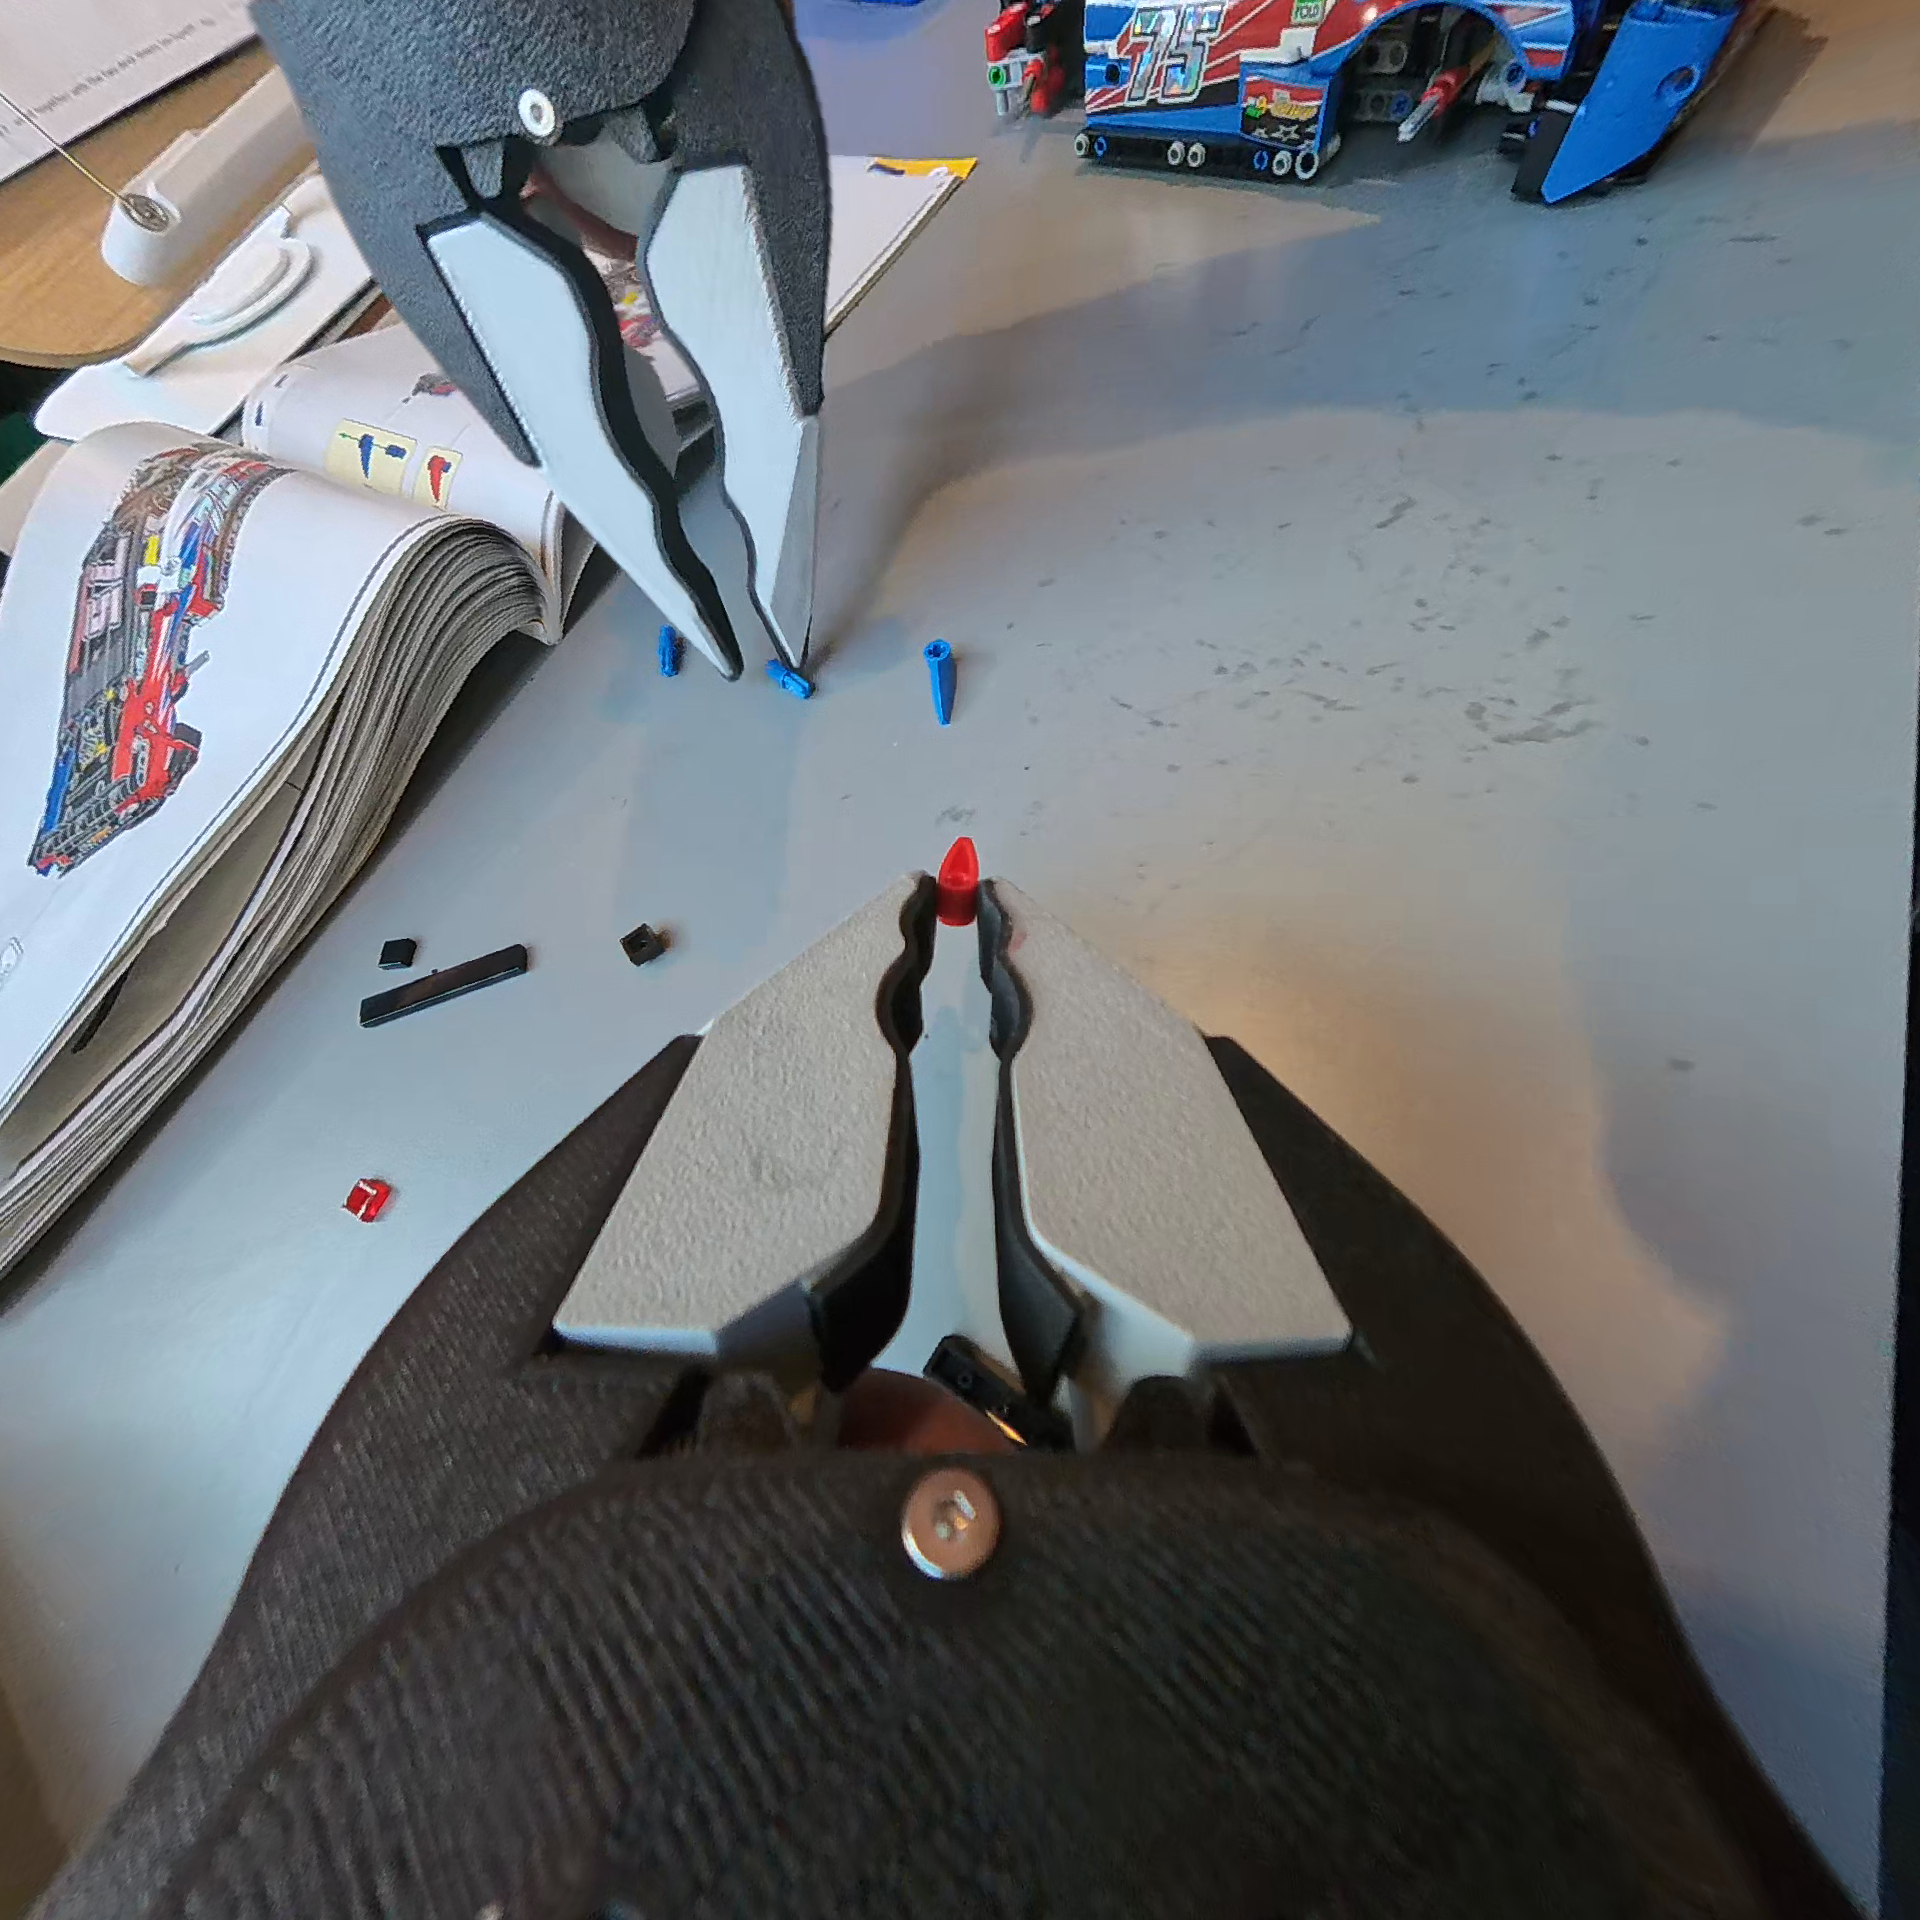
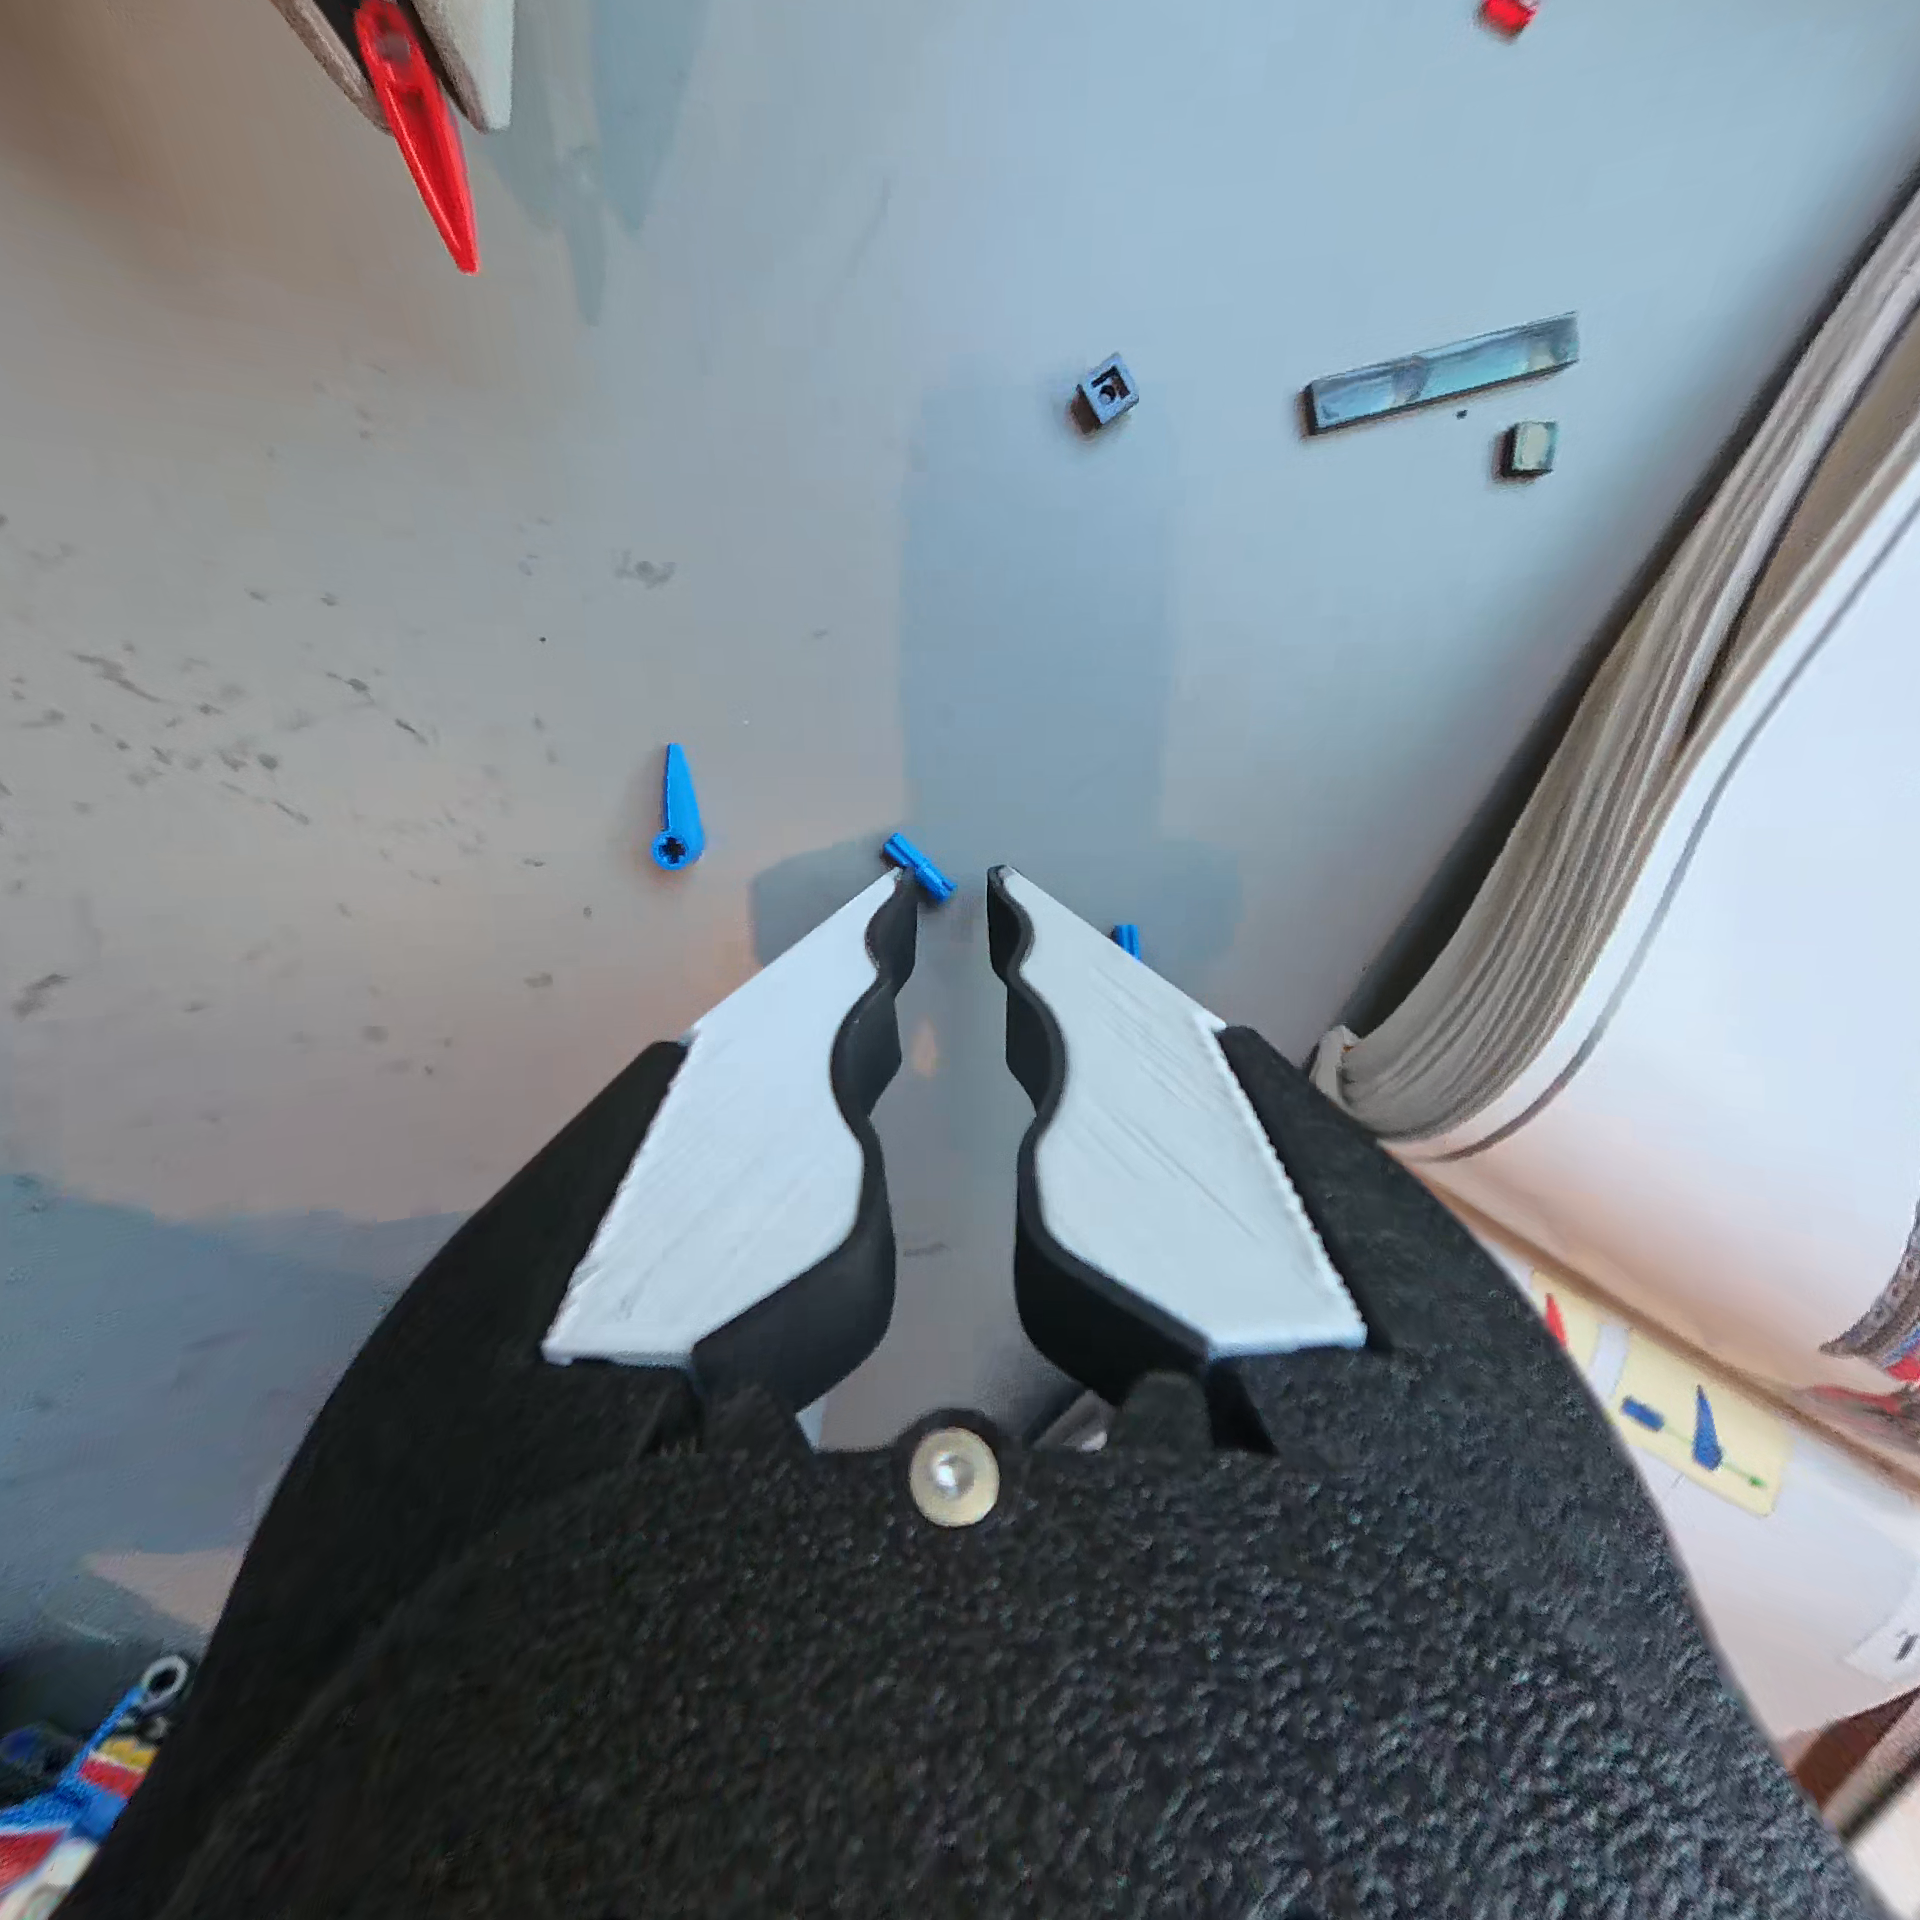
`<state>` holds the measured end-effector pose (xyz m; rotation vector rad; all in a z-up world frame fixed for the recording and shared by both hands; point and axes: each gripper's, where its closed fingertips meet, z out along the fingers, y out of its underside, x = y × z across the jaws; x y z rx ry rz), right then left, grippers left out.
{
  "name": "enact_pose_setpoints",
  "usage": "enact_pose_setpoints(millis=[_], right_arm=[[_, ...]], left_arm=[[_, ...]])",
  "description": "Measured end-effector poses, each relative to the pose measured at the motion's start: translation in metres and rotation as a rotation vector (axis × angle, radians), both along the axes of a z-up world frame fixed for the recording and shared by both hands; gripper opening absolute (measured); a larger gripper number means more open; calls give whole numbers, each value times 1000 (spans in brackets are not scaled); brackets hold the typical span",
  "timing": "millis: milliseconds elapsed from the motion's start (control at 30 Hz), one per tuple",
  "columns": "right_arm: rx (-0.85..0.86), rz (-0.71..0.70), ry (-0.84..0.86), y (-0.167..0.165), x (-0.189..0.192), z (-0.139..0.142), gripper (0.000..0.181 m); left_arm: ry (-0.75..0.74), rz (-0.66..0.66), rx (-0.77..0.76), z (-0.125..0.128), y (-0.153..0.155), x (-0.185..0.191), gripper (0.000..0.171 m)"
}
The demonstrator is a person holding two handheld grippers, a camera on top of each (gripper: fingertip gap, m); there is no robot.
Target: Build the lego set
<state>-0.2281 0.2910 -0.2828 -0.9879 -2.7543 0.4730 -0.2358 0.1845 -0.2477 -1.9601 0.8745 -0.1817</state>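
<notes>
Grippers are working over a grey table (image 1: 1351,623). The left gripper (image 1: 956,883) is clamping a red spike piece (image 1: 956,878) between its tips, the point projecting forward. The right gripper (image 2: 951,883) is standing with jaws parted, tips down at the table, one tip touching a small blue pin (image 2: 920,864); a second blue pin (image 1: 668,651) is lying just beside the other tip. A blue spike piece (image 2: 675,810) is lying nearby. Beyond are lying black pieces (image 1: 442,982), an open instruction booklet (image 1: 208,727) and a partly built car (image 1: 1351,83).
</notes>
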Motion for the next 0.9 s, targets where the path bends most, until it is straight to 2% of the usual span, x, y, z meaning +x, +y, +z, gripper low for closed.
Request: enact_pose_setpoints(millis=[133, 267, 400, 567, 733, 900], right_arm=[[20, 55, -59, -1, 5, -4, 7], [-3, 33, -56, -9, 9, -4, 7], [-38, -111, -79, -22, 22, 1, 3], [-103, -314, 90, -63, 33, 20, 2], [-43, -470, 193, -87, 55, 10, 2], [-99, -558, 257, -105, 67, 4, 2]], left_arm=[[5, -1, 0, -1, 0, 0, 4], [1, 8, -9, -3, 2, -2, 4], [7, 20, -27, -7, 4, 0, 4], [36, -9, -23, -9, 5, 14, 4], [134, -92, -9, -21, 0, 29, 4], [244, -160, -15, -33, -6, 45, 5]])
